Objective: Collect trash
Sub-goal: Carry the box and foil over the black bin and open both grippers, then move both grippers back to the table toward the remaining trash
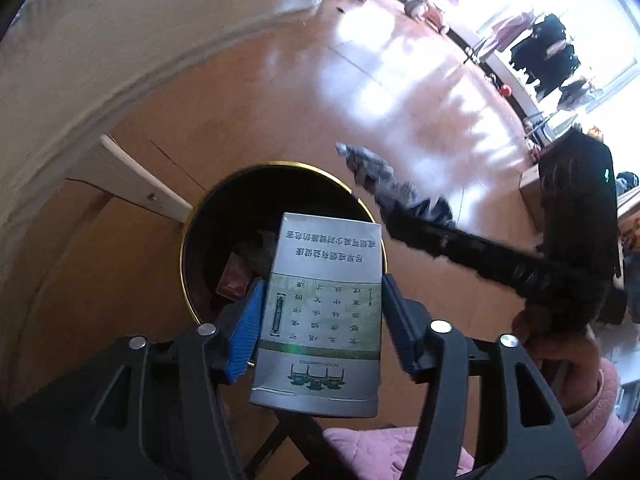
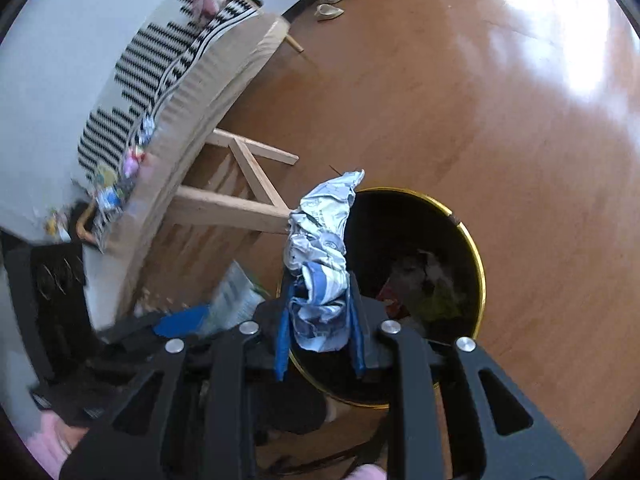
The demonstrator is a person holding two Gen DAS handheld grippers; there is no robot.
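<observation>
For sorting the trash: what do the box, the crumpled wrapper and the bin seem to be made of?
Box: probably glossy printed cardboard, with flat faces and sharp edges. Crumpled wrapper: thin plastic film or foil, shiny creases. Bin: black, possibly metal or plastic, with a gold-coloured rim.

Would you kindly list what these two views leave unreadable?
- Left wrist view: the bin contents, dark and hidden by the box.
- Left wrist view: the right gripper, blurred.
- Right wrist view: the wrapper print, crumpled.
- Right wrist view: the left gripper, blurred.

Wooden floor, patterned sofa, slippers by wall.
</observation>
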